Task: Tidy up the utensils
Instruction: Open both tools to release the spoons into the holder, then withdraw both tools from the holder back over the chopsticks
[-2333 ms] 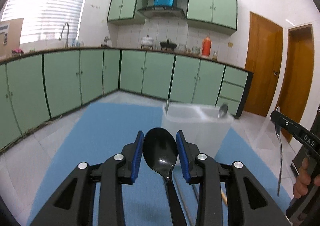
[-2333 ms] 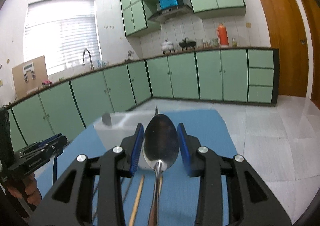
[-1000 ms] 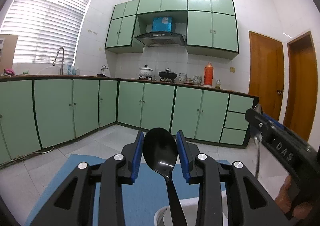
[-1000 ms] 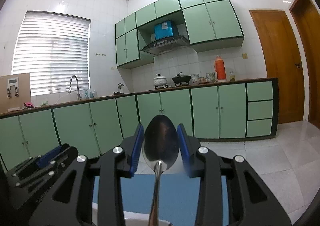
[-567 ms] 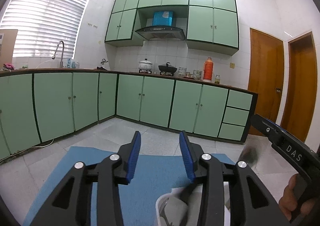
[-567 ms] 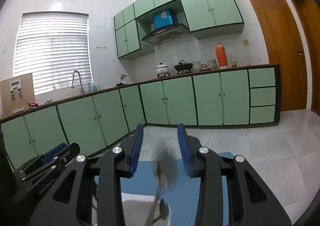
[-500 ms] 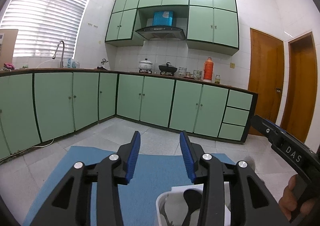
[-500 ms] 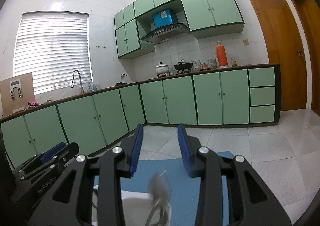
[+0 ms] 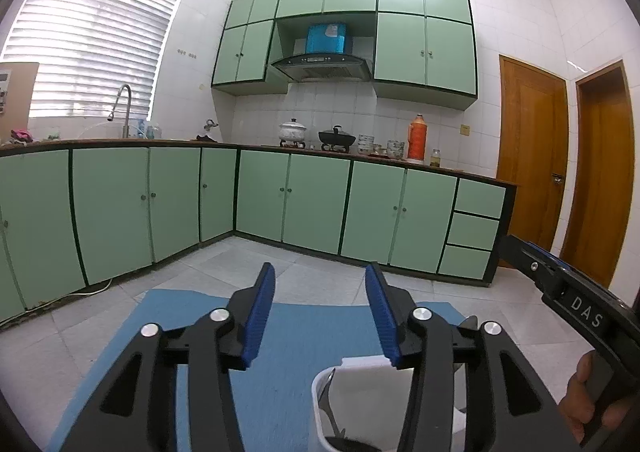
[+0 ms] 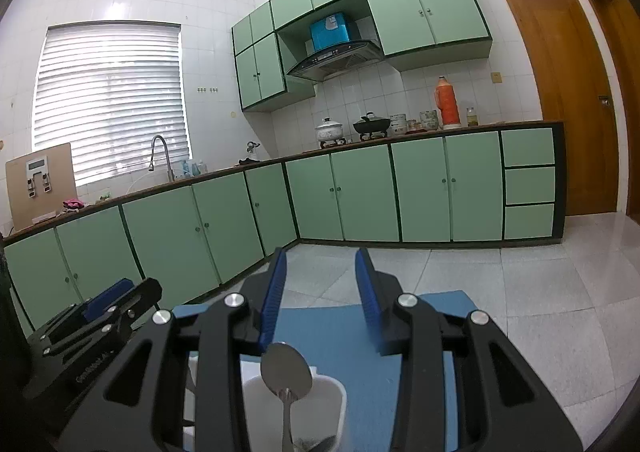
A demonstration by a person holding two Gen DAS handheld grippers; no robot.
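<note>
My left gripper (image 9: 320, 306) is open and empty, above a white utensil holder (image 9: 320, 396) that stands on a blue mat (image 9: 296, 332). A dark utensil tip (image 9: 329, 384) shows inside the holder. My right gripper (image 10: 320, 288) is open and empty above the same white holder (image 10: 338, 400). A metal spoon (image 10: 286, 372) stands bowl-up in the holder, just below the right fingers. The right gripper also shows at the right edge of the left wrist view (image 9: 572, 300); the left one shows at the lower left of the right wrist view (image 10: 100, 316).
Green cabinets (image 9: 312, 204) run along the far walls under a counter with pots and an orange thermos (image 9: 416, 138). Two wooden doors (image 9: 532, 164) stand at the right. Pale floor tiles (image 10: 540, 292) surround the mat.
Both grippers opened and let go: the black spoon dropped from the left and the metal spoon from the right into the white holder. Both now stand in it.
</note>
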